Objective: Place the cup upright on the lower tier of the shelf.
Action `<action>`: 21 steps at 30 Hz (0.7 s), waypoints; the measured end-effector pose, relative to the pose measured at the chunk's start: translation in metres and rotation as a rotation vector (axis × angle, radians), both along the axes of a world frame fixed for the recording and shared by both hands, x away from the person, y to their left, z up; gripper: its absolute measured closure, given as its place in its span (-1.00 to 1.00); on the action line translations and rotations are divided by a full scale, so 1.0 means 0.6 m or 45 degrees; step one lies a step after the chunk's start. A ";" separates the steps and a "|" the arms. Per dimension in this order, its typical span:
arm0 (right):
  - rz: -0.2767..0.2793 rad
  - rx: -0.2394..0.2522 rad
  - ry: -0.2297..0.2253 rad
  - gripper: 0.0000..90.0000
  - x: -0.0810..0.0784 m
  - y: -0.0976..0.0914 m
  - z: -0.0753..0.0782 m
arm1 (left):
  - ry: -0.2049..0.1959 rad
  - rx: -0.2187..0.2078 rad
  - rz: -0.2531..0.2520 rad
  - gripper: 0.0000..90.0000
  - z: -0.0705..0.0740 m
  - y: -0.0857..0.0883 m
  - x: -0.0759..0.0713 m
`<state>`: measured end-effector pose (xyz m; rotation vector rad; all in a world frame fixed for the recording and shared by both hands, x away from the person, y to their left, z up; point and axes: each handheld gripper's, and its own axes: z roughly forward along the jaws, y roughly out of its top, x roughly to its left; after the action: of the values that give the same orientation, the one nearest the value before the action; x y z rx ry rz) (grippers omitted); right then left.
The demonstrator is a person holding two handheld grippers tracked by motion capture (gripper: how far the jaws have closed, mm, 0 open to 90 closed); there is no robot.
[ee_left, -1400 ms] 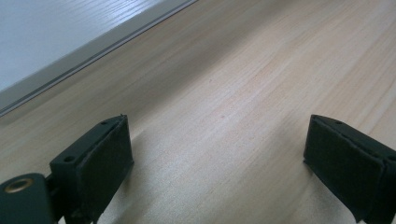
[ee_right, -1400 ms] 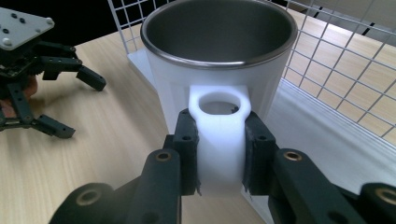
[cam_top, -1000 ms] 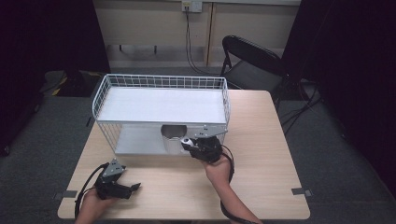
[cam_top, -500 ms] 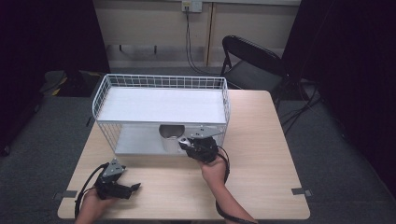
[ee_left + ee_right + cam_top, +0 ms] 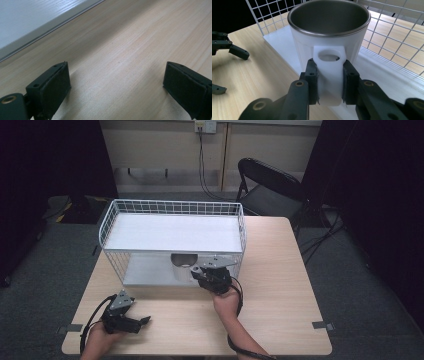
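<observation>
Right gripper [image 5: 329,82] clamps unlabelled white mug's [image 5: 329,32] handle [image 5: 329,72]

White mug [image 5: 329,47] with a steel-lined inside and metal rim, upright, mouth open and empty. Stands on the white lower shelf [image 5: 384,72] of the wire rack [image 5: 172,212], at its open front edge, white handle [image 5: 329,75] facing outward.

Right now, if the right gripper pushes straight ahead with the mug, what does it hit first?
Probably the wire rack's back mesh. The right gripper holds the mug by its handle at the lower shelf; nothing else shows ahead, though depth is unclear.
</observation>
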<state>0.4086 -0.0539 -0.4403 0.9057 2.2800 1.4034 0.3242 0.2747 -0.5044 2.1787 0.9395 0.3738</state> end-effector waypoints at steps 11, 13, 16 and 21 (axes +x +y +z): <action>-0.044 0.002 0.000 0.58 0.010 0.004 -0.005 | 0.001 -0.001 -0.001 -0.86 0.000 0.000 0.000; -0.050 -0.003 -0.003 0.58 0.011 0.005 -0.007 | -0.003 -0.001 0.002 -0.86 -0.001 -0.001 0.000; -0.057 -0.010 -0.004 0.58 0.012 0.003 -0.009 | -0.001 -0.001 0.003 -0.86 -0.001 -0.001 0.000; -0.078 -0.015 0.000 0.58 0.013 0.002 -0.014 | -0.003 -0.001 0.002 -0.86 -0.001 -0.001 0.000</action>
<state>0.4167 -0.0530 -0.4488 0.9634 2.2382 1.3626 0.3242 0.2744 -0.5048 2.1764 0.9403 0.3763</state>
